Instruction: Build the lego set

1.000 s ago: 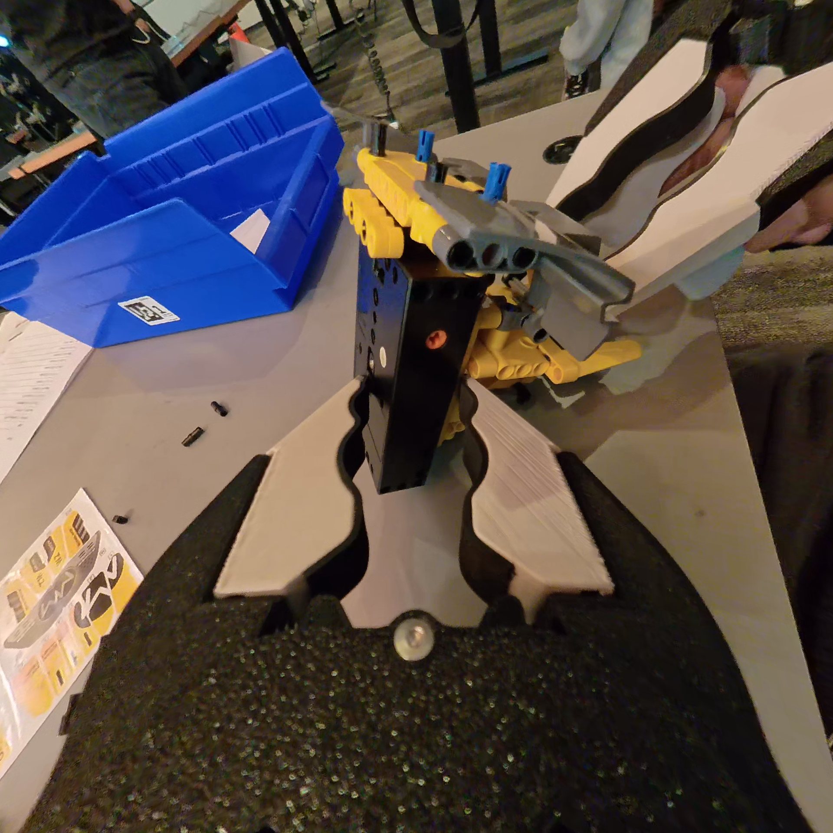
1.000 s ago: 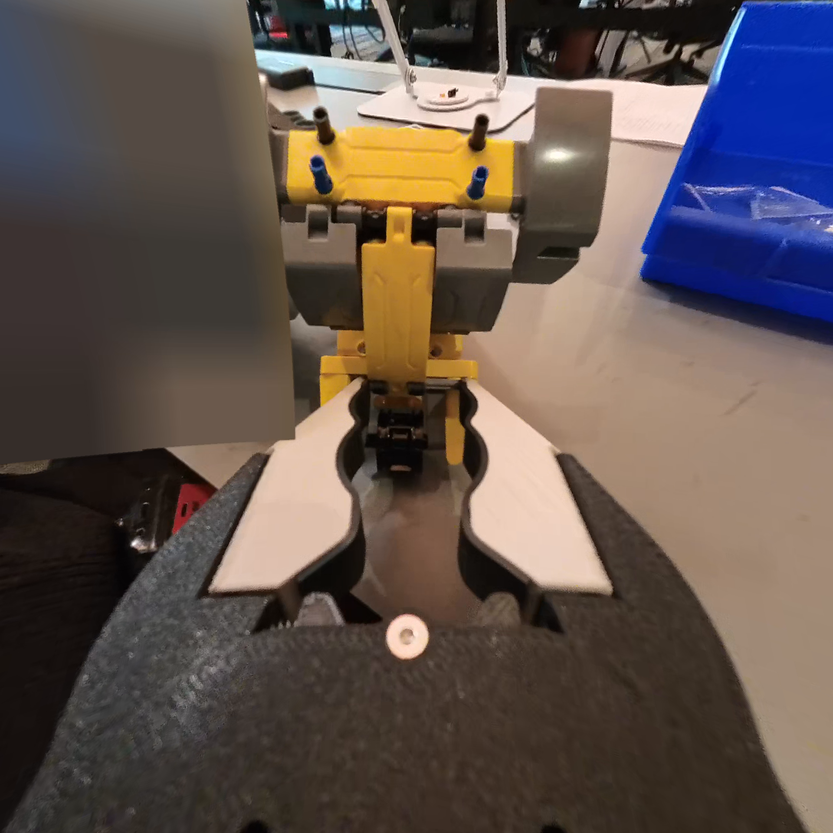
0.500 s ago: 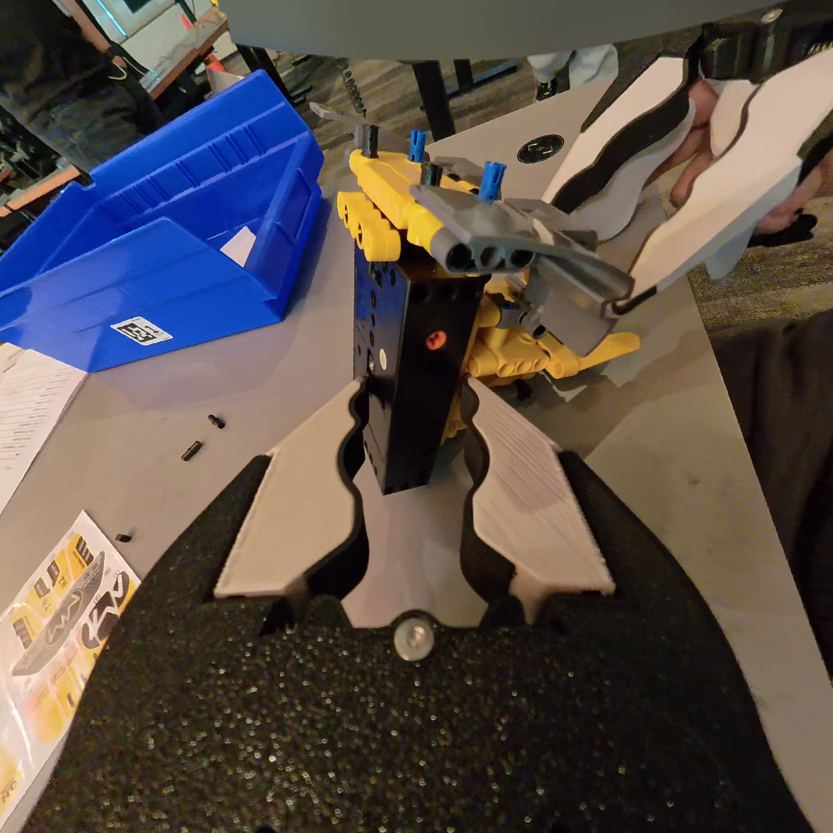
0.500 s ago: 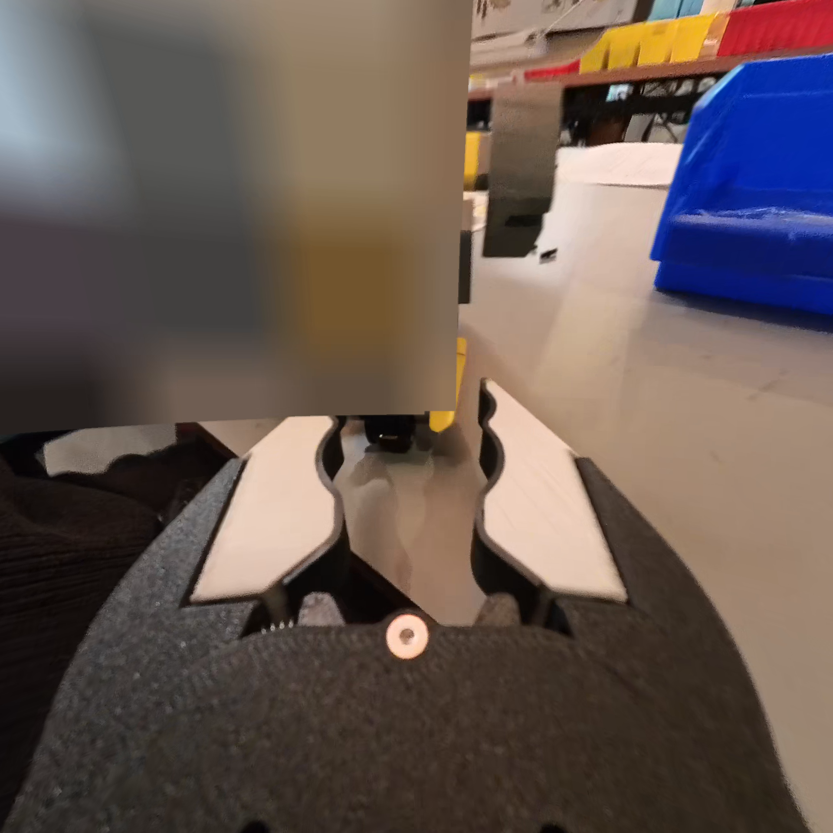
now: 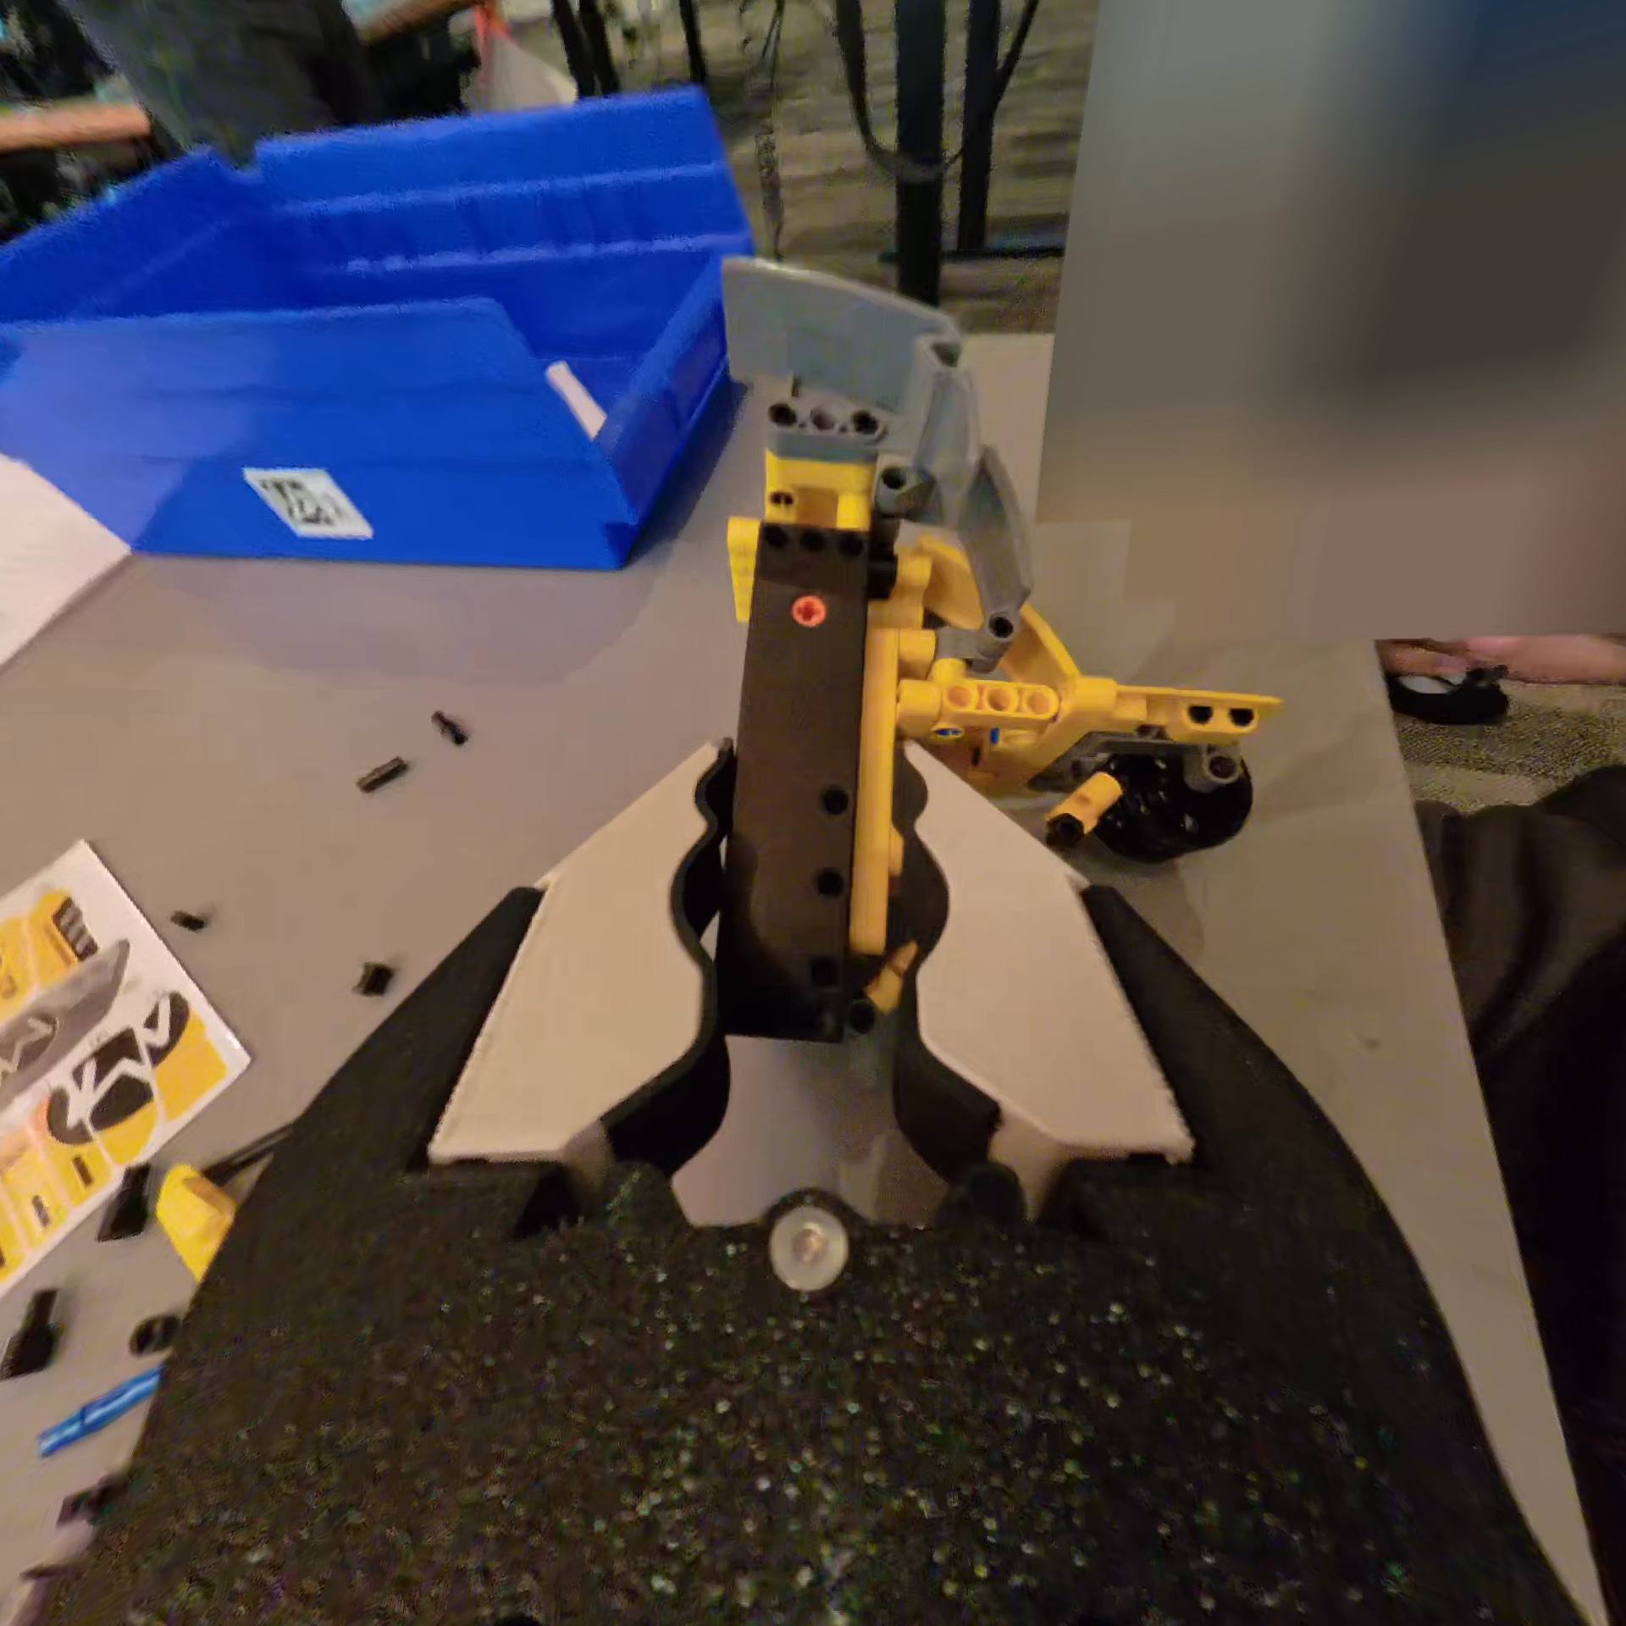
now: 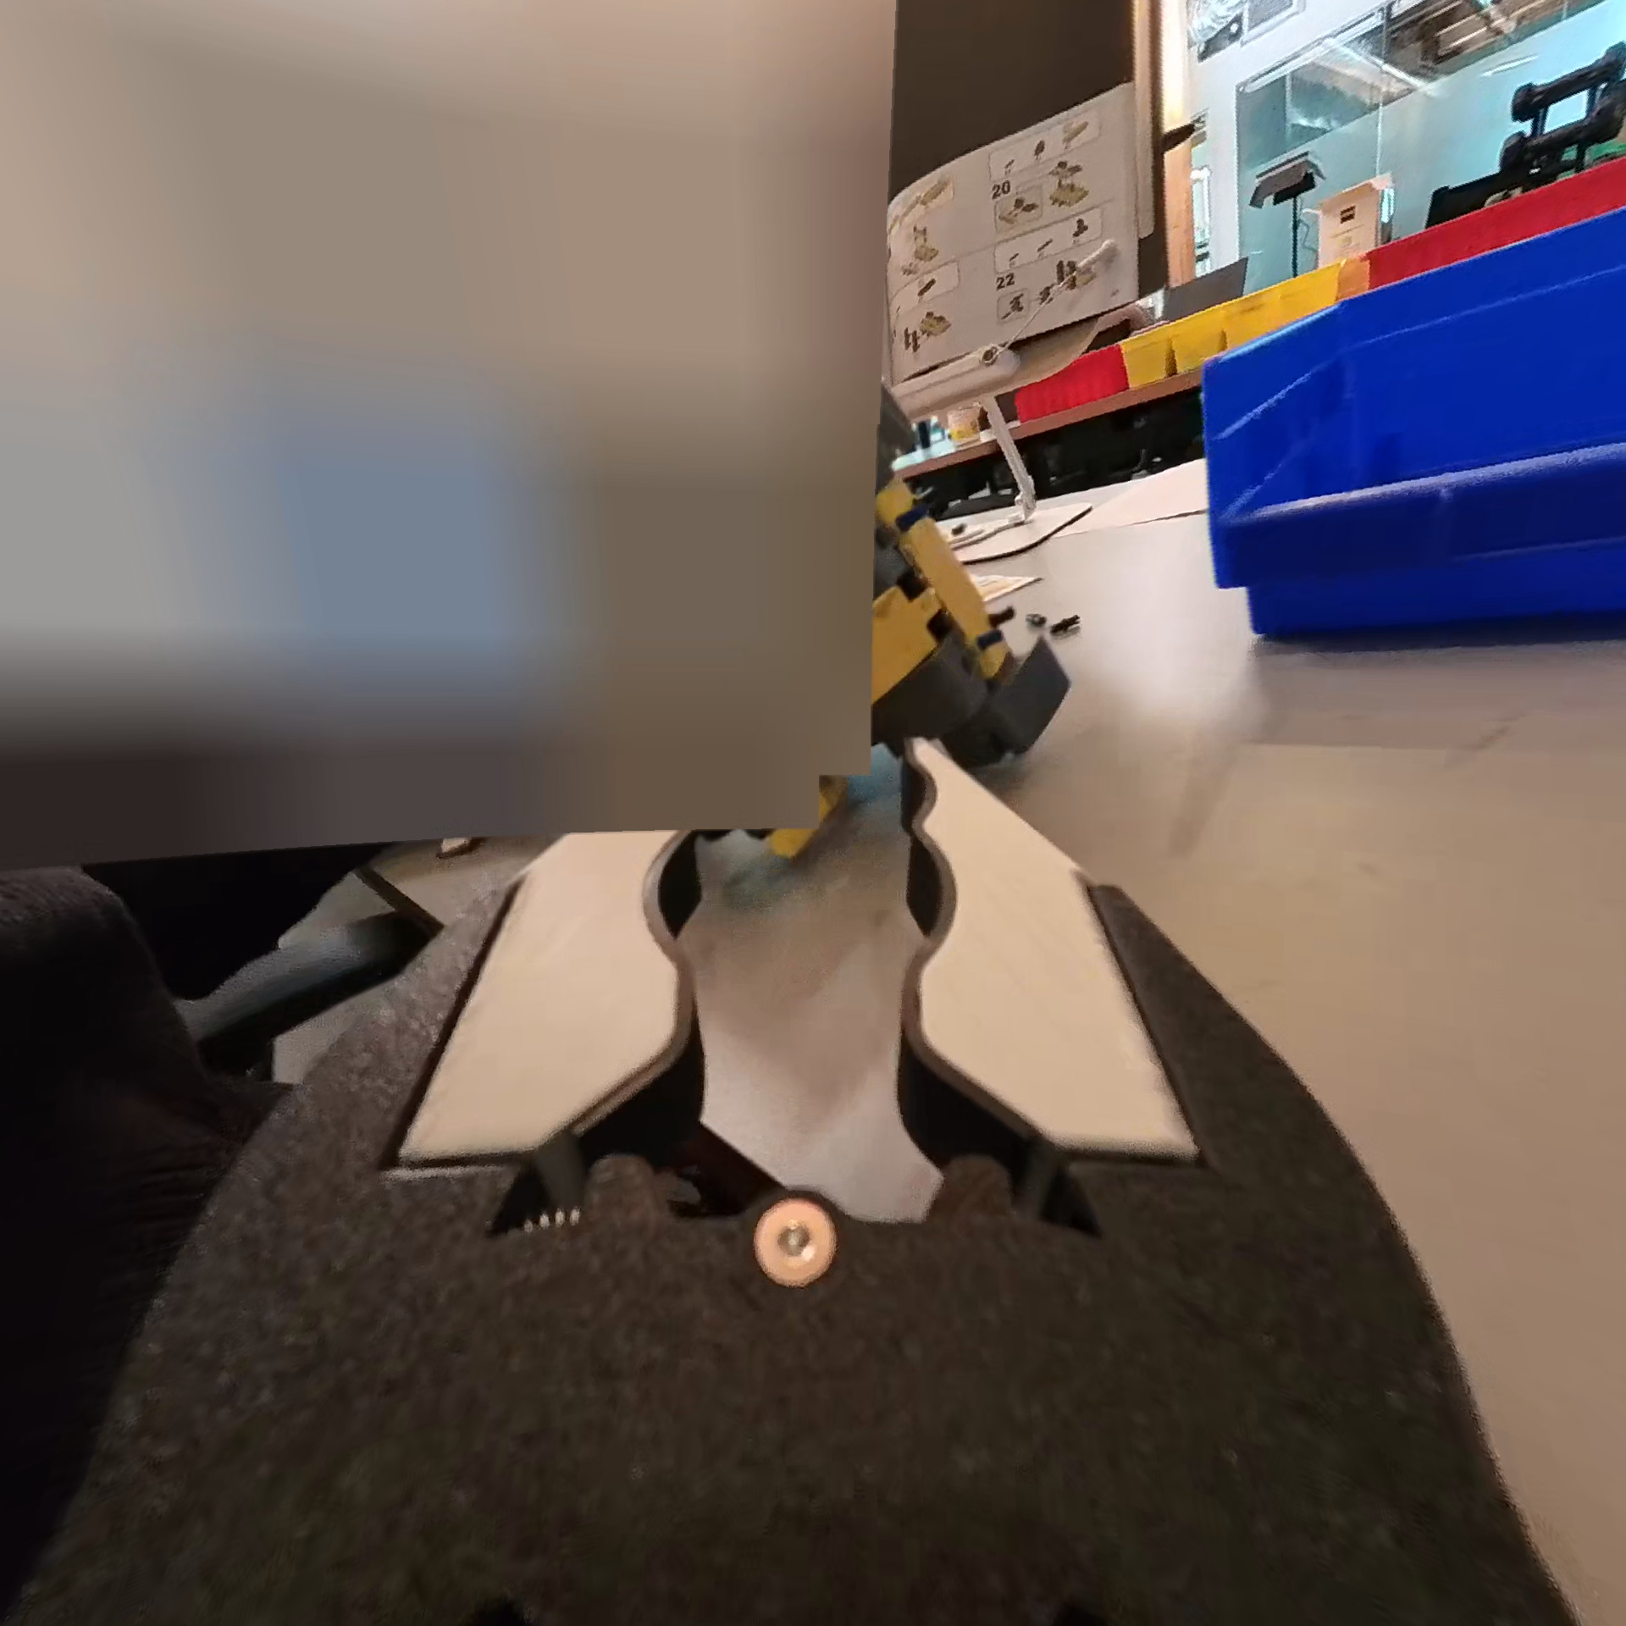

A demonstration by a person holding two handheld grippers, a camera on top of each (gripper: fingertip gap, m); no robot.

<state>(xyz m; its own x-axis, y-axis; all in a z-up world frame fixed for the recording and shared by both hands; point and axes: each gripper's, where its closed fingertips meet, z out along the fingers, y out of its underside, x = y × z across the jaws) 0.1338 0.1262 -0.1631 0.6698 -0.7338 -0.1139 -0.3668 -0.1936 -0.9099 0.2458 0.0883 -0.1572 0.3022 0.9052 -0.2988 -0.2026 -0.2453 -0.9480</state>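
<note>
While the left gripper point(image 5: 814, 880) clamps the black beam of the yellow brick model point(image 5: 889, 669) at frame centre, the right gripper point(image 6: 796, 845) hangs open and empty. The model looks light, stiff, pull-apart; the beam seems the firmest hold. Its long axis stands upright above the bench point(image 5: 440, 669).

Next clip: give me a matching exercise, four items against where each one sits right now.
1. black plastic brick beam
2. blue plastic storage bin
3. yellow-and-grey sticker sheet
4. black toy wheel

A. flat on the table, far left
B. clamped in the left tongs
C. behind the model, upper left
D. on the table, right of the model

Pairs: 1-B, 2-C, 3-A, 4-D
</note>
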